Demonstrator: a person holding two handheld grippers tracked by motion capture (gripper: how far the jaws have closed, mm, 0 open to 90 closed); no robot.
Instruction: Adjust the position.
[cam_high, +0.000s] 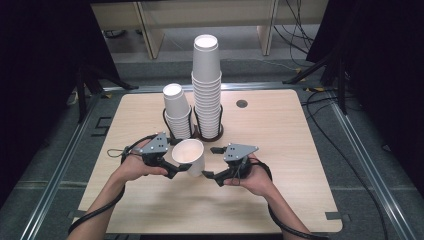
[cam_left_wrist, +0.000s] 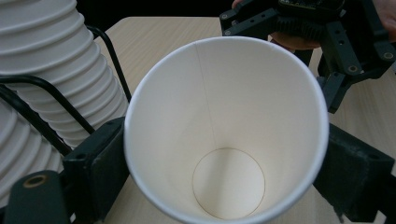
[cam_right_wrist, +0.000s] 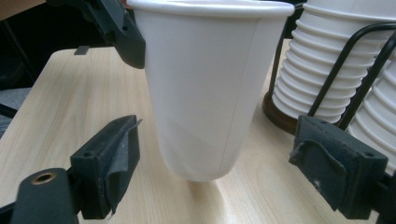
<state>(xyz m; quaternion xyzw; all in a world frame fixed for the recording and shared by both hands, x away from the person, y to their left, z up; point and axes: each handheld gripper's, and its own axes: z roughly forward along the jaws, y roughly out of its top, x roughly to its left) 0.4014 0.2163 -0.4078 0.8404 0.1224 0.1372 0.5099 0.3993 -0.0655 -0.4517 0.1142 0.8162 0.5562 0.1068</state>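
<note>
A single white paper cup (cam_high: 189, 156) hangs tilted just above the wooden table (cam_high: 280, 150), its mouth facing the left hand. My left gripper (cam_high: 179, 156) is shut on it: in the left gripper view both black pads (cam_left_wrist: 100, 158) press the cup (cam_left_wrist: 224, 126) just below the rim. My right gripper (cam_high: 211, 162) stands open around the cup's lower part. In the right gripper view the cup (cam_right_wrist: 205, 88) sits between the two pads (cam_right_wrist: 116, 163), with a gap on each side.
Behind the cup two stacks of white paper cups stand in black wire holders: a tall stack (cam_high: 206, 85) and a shorter stack (cam_high: 176, 110) to its left. A round dark cable hole (cam_high: 242, 104) lies at the back right. Cables trail from both grippers.
</note>
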